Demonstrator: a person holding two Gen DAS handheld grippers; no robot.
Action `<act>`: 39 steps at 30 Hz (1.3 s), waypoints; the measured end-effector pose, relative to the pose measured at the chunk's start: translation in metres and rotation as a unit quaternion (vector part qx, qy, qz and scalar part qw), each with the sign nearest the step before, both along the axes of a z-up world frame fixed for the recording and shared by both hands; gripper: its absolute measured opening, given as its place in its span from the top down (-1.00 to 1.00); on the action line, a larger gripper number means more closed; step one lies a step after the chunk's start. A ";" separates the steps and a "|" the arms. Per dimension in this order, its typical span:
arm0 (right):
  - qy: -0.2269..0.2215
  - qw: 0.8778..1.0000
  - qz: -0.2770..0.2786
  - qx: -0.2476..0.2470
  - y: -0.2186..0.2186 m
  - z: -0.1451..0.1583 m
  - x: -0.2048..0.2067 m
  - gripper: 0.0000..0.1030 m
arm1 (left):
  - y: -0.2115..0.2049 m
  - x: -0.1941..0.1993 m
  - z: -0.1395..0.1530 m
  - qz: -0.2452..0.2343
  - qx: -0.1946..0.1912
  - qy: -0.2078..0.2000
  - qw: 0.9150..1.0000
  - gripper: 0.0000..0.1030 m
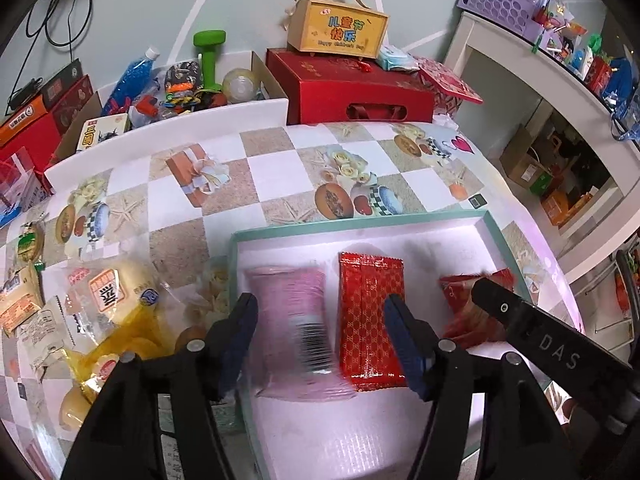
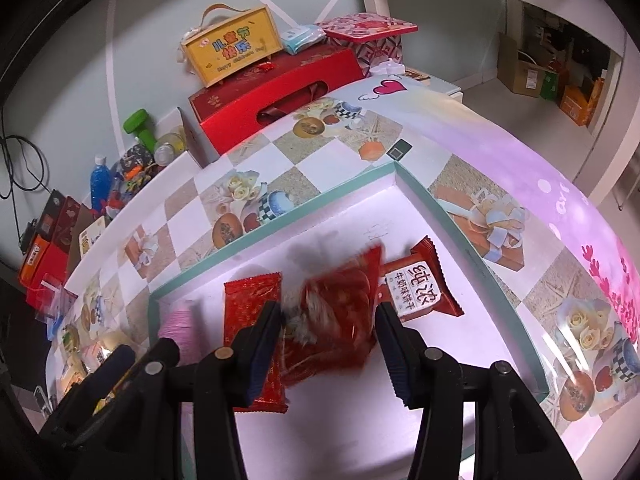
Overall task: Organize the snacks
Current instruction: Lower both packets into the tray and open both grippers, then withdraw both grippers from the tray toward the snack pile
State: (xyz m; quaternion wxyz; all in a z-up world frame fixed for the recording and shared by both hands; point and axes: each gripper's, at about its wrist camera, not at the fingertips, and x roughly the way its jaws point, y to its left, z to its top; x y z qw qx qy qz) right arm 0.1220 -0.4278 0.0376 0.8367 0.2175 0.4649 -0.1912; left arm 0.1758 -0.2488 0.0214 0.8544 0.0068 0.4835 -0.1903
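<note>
A shallow white box with a teal rim (image 1: 360, 225) lies on the table and holds several snack packets. My left gripper (image 1: 322, 300) hangs open over its left part. A blurred pink packet (image 1: 292, 312) and a red patterned packet (image 1: 370, 312) lie between its fingers, and the pads touch neither. My right gripper (image 2: 327, 306) is shut on a blurred red snack bag (image 2: 340, 320) just above the box floor (image 2: 360, 420). A dark red packet with a white label (image 2: 420, 290) lies to the right of that bag. The red patterned packet (image 2: 252, 308) lies to its left.
A yellow snack bag (image 1: 116, 296) and several small packets (image 1: 24, 300) lie on the tablecloth left of the box. Behind the table stand a red gift box (image 1: 348, 92), a yellow carry box (image 1: 340, 28) and a carton of odds and ends (image 1: 180, 84). White shelves (image 1: 540, 64) stand at the right.
</note>
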 end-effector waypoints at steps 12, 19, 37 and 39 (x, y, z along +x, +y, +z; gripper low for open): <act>-0.001 1.000 0.006 0.005 0.001 -0.001 0.001 -0.52 | 0.021 0.002 0.008 0.048 0.021 -0.023 0.998 -0.91; -0.005 1.000 0.005 -0.009 0.002 0.000 0.002 -1.00 | 0.032 0.003 0.008 0.075 0.042 -0.046 0.995 -1.00; -0.025 0.999 0.019 -0.008 0.003 0.010 -0.001 -1.00 | 0.050 -0.004 0.011 0.090 0.031 -0.058 0.994 -1.00; -0.028 0.999 0.026 -0.004 0.006 0.013 -0.002 -1.00 | 0.055 -0.006 0.013 0.095 0.032 -0.056 0.993 -1.00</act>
